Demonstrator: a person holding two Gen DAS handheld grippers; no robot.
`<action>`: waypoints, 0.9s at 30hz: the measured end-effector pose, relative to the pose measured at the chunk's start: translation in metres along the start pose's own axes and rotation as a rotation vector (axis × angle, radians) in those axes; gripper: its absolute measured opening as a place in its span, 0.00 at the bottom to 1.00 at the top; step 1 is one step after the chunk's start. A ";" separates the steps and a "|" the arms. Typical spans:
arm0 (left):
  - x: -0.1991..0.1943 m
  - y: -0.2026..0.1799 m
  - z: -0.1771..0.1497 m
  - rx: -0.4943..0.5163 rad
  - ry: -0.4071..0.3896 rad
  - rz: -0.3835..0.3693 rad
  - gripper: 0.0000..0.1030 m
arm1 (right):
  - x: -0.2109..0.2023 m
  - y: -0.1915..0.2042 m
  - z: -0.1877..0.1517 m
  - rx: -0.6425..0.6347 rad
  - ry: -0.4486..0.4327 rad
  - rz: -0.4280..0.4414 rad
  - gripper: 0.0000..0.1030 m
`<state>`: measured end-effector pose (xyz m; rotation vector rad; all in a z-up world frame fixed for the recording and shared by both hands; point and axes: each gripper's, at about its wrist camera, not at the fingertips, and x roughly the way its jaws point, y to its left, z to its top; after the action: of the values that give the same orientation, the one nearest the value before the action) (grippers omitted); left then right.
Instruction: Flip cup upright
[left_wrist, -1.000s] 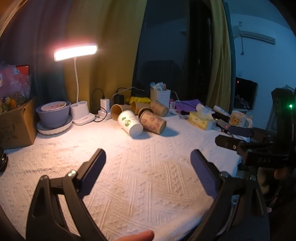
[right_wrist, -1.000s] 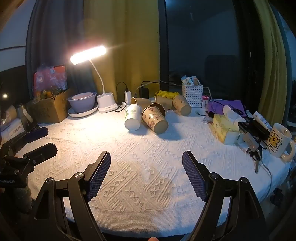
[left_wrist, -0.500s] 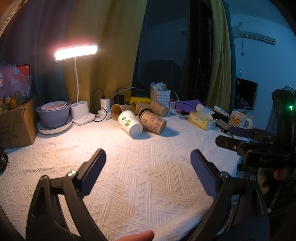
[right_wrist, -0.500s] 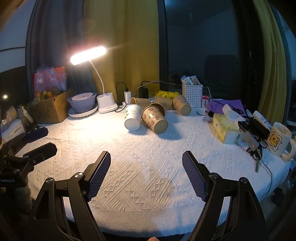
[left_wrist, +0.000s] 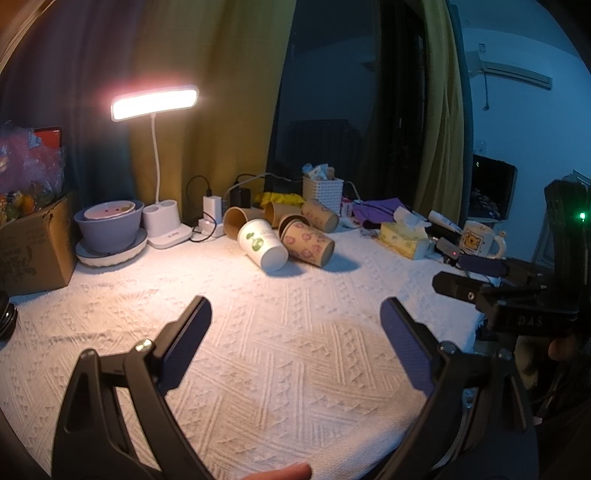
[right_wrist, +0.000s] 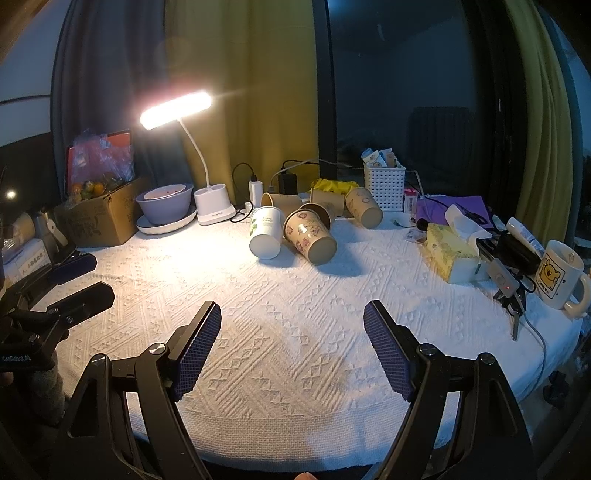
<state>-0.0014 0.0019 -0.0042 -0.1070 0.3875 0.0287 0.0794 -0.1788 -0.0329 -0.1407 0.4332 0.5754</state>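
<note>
Several paper cups lie on their sides in a cluster at the back of the white tablecloth. A white cup with a green print (left_wrist: 262, 243) (right_wrist: 266, 234) lies with its base toward me. Beside it lies a brown cup with pink flowers (left_wrist: 308, 244) (right_wrist: 310, 236). More brown cups (left_wrist: 319, 215) (right_wrist: 364, 211) lie behind. My left gripper (left_wrist: 295, 328) is open and empty over the near cloth, far short of the cups. My right gripper (right_wrist: 291, 325) is also open and empty, far short of them.
A lit desk lamp (left_wrist: 162, 229) (right_wrist: 212, 210), stacked bowls (left_wrist: 109, 229) and a cardboard box (left_wrist: 33, 247) stand back left. A white basket (right_wrist: 384, 186), a tissue box (right_wrist: 452, 254), a bear mug (right_wrist: 559, 275) and keys (right_wrist: 511, 295) are on the right.
</note>
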 end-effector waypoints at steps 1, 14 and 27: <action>0.000 0.000 0.000 0.000 0.000 0.000 0.91 | 0.000 0.000 0.000 0.001 0.000 0.001 0.80; -0.001 -0.001 0.001 0.003 -0.001 -0.006 0.91 | 0.003 -0.002 -0.002 0.004 0.000 0.001 0.80; -0.001 -0.002 0.000 0.003 0.000 -0.006 0.91 | -0.001 0.001 -0.001 0.006 0.000 0.003 0.80</action>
<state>-0.0025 -0.0003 -0.0030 -0.1052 0.3873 0.0221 0.0780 -0.1789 -0.0336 -0.1341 0.4354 0.5767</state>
